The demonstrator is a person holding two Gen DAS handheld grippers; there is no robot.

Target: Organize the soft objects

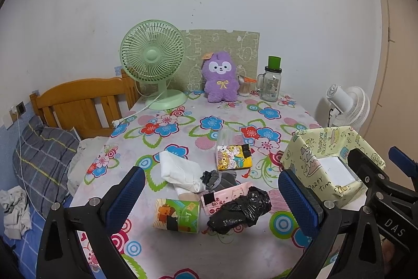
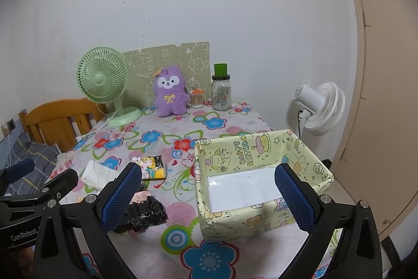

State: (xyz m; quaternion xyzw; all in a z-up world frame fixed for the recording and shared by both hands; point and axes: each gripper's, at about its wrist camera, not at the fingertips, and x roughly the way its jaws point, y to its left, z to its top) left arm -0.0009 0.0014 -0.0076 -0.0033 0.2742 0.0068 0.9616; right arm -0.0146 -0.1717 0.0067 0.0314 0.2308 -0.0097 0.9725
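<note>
Soft items lie on the flowered table: a black plastic bag, a white cloth, grey socks, a pink packet, a green tissue pack and a cartoon tissue pack. My left gripper is open above them, empty. A yellow patterned box stands at the right, holding only a white sheet. My right gripper is open over the box's near left side, empty. The black bag shows by its left finger. A purple plush sits at the back.
A green fan and a glass jar with a green lid stand at the back by a patterned board. A white fan is beyond the table's right edge. A wooden bed head and bedding lie left.
</note>
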